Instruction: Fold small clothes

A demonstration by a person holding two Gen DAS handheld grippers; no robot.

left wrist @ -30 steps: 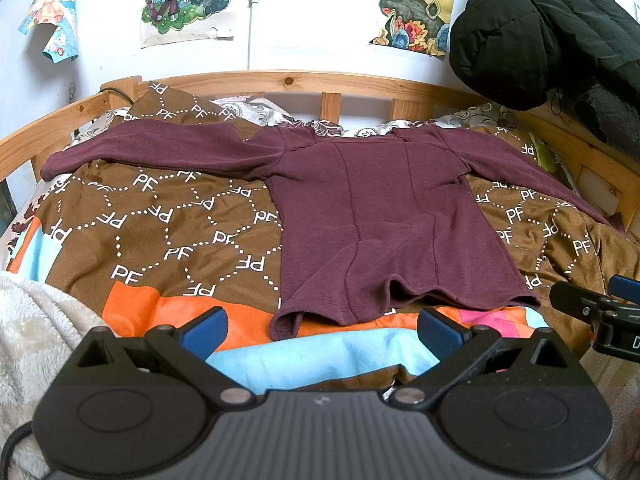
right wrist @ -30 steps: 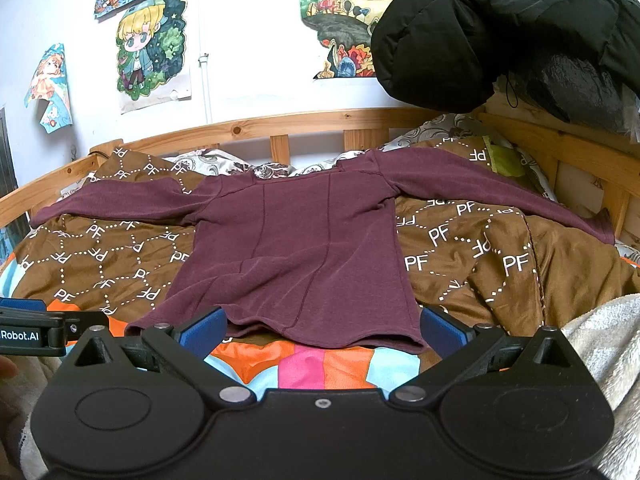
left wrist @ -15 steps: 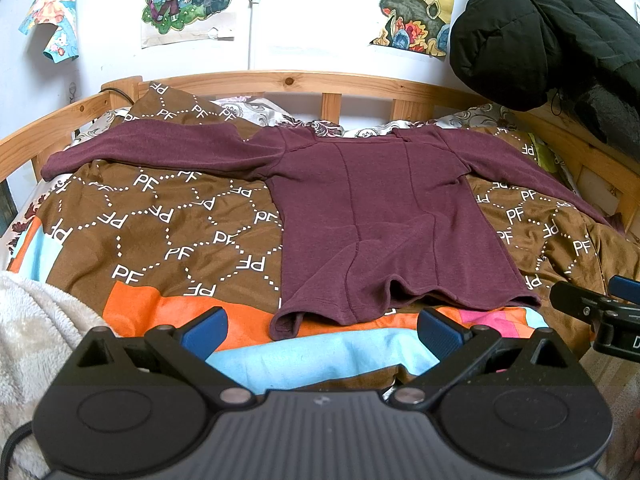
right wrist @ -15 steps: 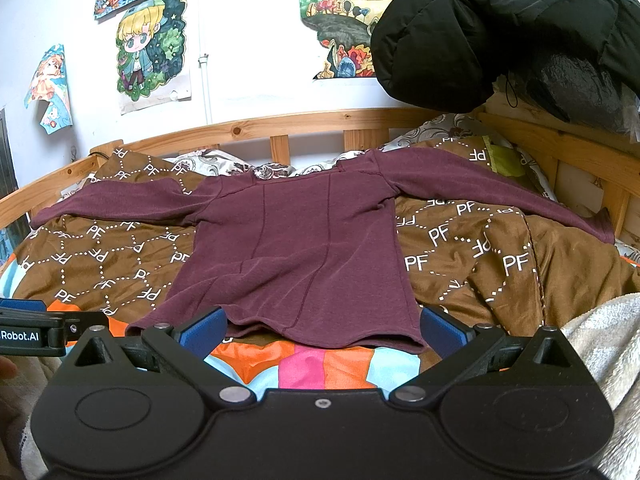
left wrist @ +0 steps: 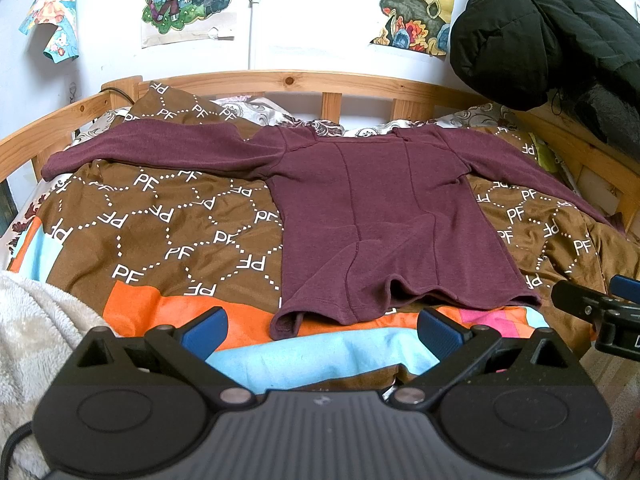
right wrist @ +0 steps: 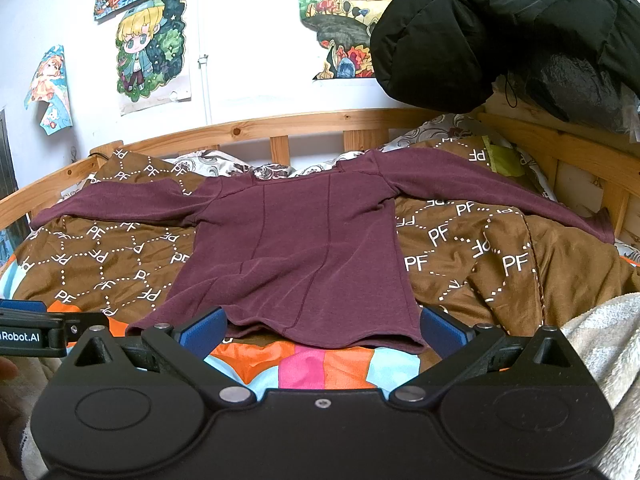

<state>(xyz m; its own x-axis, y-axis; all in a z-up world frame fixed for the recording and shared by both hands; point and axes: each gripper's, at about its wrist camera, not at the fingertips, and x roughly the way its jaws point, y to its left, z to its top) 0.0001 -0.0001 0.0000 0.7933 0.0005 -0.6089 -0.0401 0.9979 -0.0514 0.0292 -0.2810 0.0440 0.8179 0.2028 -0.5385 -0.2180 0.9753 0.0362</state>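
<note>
Purple shirt (left wrist: 372, 216) flat on bed (left wrist: 168, 240), sleeves out. Nothing moved since a second ago. Left tongs (left wrist: 322, 330) and right tongs (right wrist: 324, 330) wide open, empty. Folding not started.

A home bedroom: wooden bed frame (left wrist: 304, 80), patterned duvet (left wrist: 168, 220), cartoon posters (right wrist: 152, 48) on the wall.
</note>
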